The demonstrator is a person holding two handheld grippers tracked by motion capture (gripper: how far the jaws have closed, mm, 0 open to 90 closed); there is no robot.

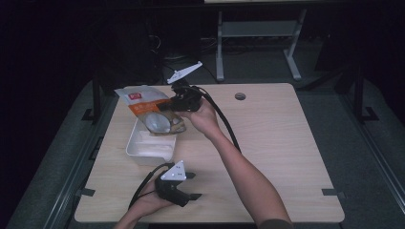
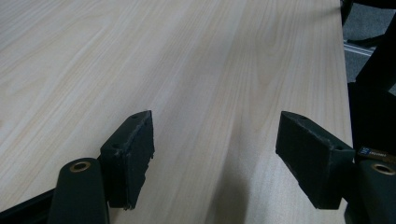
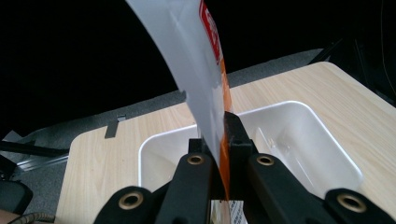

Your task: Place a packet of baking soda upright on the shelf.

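Right claw [image 1: 168, 106], upper middle of the high view, is clamped on the edge of an orange-and-white snack pouch [image 1: 150, 112]. In the right claw view the jaws pinch the pouch [image 3: 205, 93] edge-on, and it rises from them toward the top of the frame. In the high view the pouch extends left from the claw, long axis roughly level and tilted down to the right, hanging over the white tray [image 1: 138, 149], which sits left of centre on the table [image 1: 267, 143]. The tray [image 3: 299, 140] lies directly below and beyond the jaws.

The pouch's lower end appears close to the tray rim; I can't tell if it touches. I'd judge the coming move a lowering into the tray, so pouch-over-tray alignment is what matters.

Left claw [image 1: 190, 186] is at bottom centre, near the table edge, jaws spread, nothing between them, well apart from the pouch. Right hand is clearly the nearer one.
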